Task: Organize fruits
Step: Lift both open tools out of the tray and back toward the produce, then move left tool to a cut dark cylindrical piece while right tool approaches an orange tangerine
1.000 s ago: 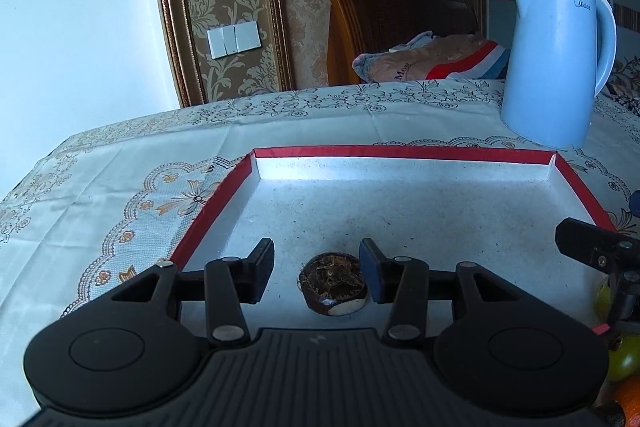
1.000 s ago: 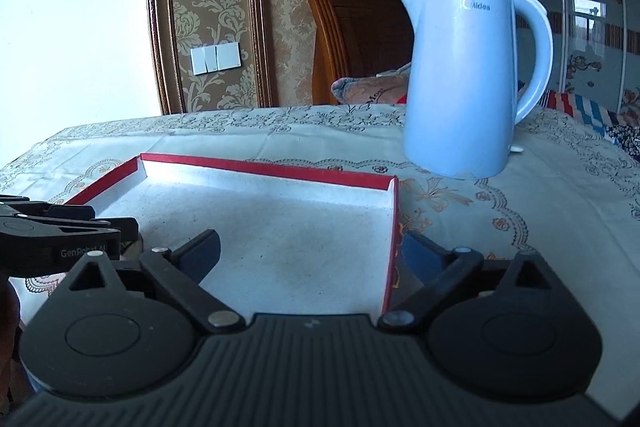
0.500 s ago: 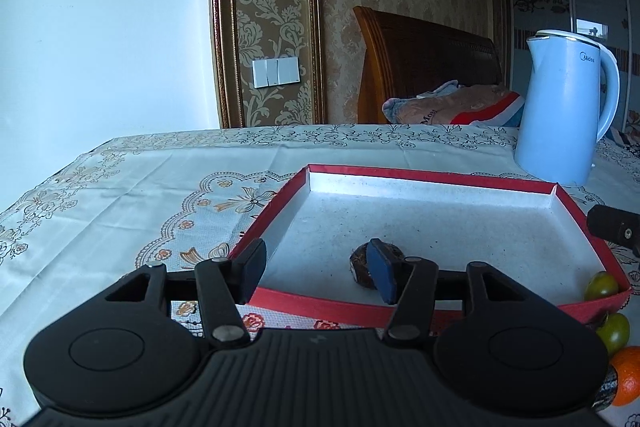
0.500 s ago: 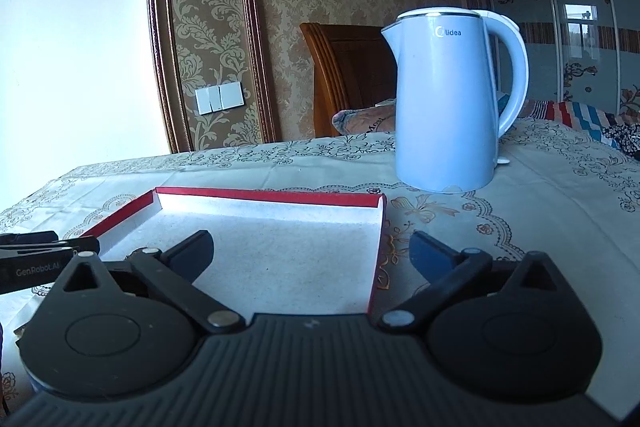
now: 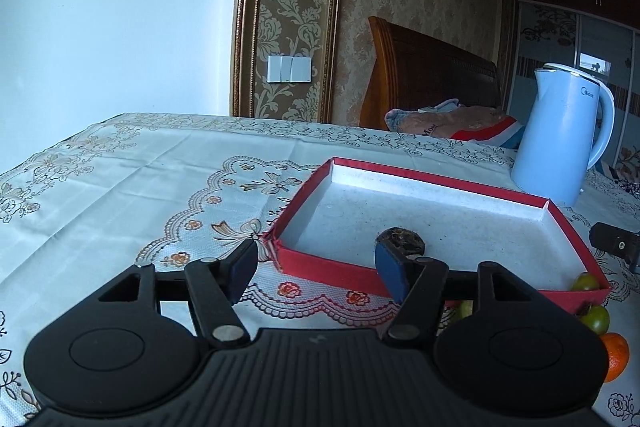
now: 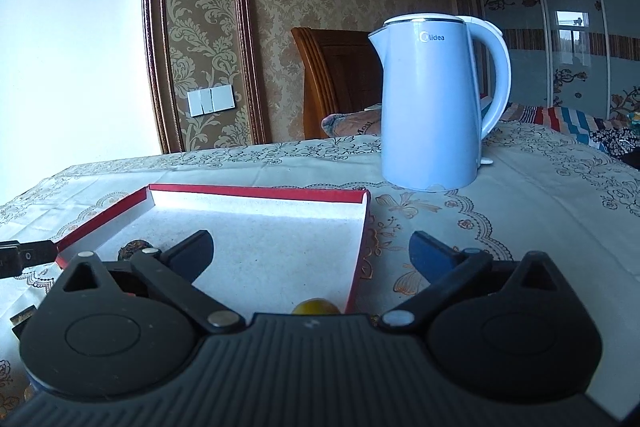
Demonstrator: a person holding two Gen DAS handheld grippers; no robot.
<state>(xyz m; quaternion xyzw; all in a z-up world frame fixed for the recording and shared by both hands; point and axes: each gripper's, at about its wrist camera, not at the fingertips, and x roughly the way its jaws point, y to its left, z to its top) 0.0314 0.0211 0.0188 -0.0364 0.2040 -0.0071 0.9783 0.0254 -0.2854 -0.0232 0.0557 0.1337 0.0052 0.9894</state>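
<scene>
A shallow red-rimmed tray (image 5: 320, 261) with a white floor lies on the tablecloth; it also shows in the right wrist view (image 6: 260, 192). A dark brown fruit (image 5: 402, 242) lies inside it near the front wall, also seen in the right wrist view (image 6: 135, 247). My left gripper (image 5: 316, 267) is open and empty, just in front of the tray's front left corner. My right gripper (image 6: 310, 255) is open and empty over the tray's front right part. Green fruits (image 5: 598, 319) and an orange (image 5: 618, 357) lie in front of the tray's right corner. A yellowish fruit (image 6: 316, 307) peeks over my right gripper's body.
A light blue electric kettle (image 5: 562, 133) stands behind the tray's far right corner, also in the right wrist view (image 6: 432, 111). A wooden chair (image 5: 432, 79) with a cushion stands beyond the table. The right gripper's tip (image 5: 614, 247) shows at the tray's right.
My left gripper has pulled back out of the tray and to the left, leaving the dark fruit inside. My right gripper has drawn back and risen a little.
</scene>
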